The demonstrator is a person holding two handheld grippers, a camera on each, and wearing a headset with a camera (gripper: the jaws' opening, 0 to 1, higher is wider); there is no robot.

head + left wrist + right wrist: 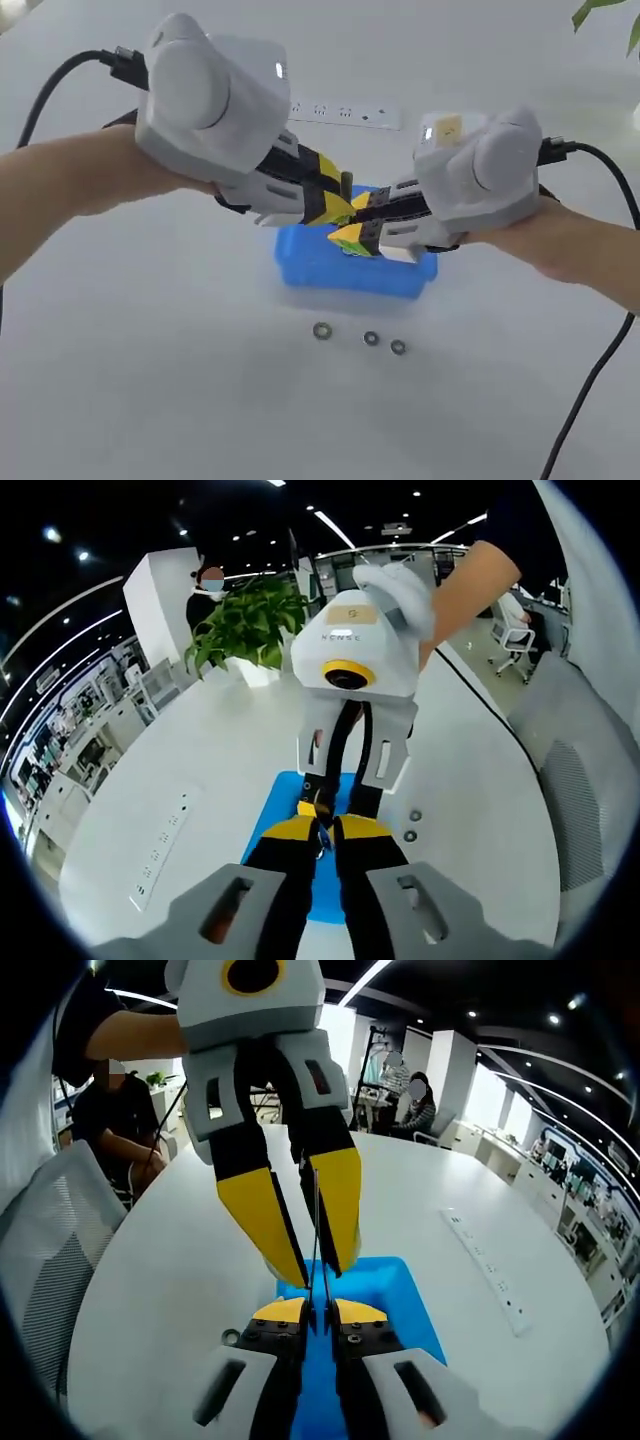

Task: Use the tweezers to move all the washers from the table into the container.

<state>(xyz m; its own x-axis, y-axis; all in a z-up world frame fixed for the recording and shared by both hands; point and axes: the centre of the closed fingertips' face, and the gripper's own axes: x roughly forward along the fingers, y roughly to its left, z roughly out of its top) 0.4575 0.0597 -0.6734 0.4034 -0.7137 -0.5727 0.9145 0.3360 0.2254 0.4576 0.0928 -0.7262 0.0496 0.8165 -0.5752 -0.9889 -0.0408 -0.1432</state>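
Three small metal washers (322, 331) (371, 339) (398, 347) lie in a row on the white table, just in front of a blue container (320, 272). Above the container my two grippers meet tip to tip. The left gripper (343, 208) comes in from the left and the right gripper (352, 236) from the right. In the right gripper view, thin metal tweezers (315, 1230) run between the left gripper's yellow jaws down into the right gripper (320, 1312). Both pairs of jaws are closed on the tweezers. Two washers (414, 815) show beside the container (275, 810) in the left gripper view.
A white power strip (345, 112) lies on the table behind the container. Black cables (590, 380) trail from both grippers. A potted plant (250, 620) stands at the table's far edge. People sit at a chair (60, 1250) past the table.
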